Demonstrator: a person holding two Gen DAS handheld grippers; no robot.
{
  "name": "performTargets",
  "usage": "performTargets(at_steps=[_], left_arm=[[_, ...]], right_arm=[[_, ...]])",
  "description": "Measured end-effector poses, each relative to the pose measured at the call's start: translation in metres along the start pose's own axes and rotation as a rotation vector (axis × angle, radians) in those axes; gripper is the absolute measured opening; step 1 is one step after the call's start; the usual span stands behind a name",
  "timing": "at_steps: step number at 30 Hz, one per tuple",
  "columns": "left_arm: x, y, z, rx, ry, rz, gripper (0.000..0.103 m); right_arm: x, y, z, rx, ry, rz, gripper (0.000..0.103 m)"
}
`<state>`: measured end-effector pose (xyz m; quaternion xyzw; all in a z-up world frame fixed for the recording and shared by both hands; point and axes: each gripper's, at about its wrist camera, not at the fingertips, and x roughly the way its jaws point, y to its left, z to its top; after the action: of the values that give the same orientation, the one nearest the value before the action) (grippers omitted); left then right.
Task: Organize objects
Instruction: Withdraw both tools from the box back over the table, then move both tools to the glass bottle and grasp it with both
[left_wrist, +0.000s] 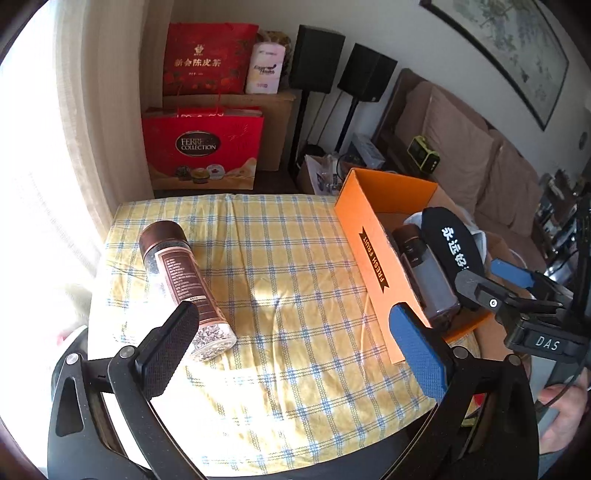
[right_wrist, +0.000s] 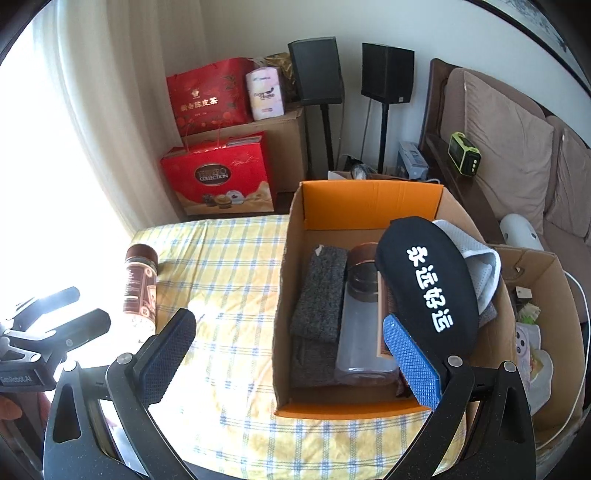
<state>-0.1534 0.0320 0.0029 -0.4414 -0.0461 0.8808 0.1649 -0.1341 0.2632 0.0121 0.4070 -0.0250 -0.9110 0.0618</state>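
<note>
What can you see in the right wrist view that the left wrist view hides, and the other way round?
Only the right wrist view shows the box floor: a grey knitted cloth lying beside the clear bottle, plus a second open carton to the right. Only the left wrist view shows the FRESH FRUIT print on the box's outer wall and a framed painting. Both show the orange box, the black cap, the spice jar lying on the checked cloth, and both grippers open.

A brown-capped jar (left_wrist: 186, 284) of pale granules lies on its side, left on the checked cloth. Right, the orange box (right_wrist: 373, 199) holds a grey cloth (right_wrist: 321, 295), a clear bottle (right_wrist: 364, 321) and a black cap (right_wrist: 428, 288)
</note>
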Motion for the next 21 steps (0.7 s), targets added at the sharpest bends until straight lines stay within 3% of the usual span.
performTargets(at_steps=[14, 21], left_arm=[[0.006, 0.084, -0.011, -0.124, -0.007, 0.078, 0.102], [0.032, 0.123, -0.018, -0.23, 0.029, 0.067, 0.097]], right_arm=[[0.039, 0.062, 0.0, -0.064, 0.052, 0.104, 0.102], [0.069, 0.097, -0.01, -0.094, 0.081, 0.182, 0.102]])
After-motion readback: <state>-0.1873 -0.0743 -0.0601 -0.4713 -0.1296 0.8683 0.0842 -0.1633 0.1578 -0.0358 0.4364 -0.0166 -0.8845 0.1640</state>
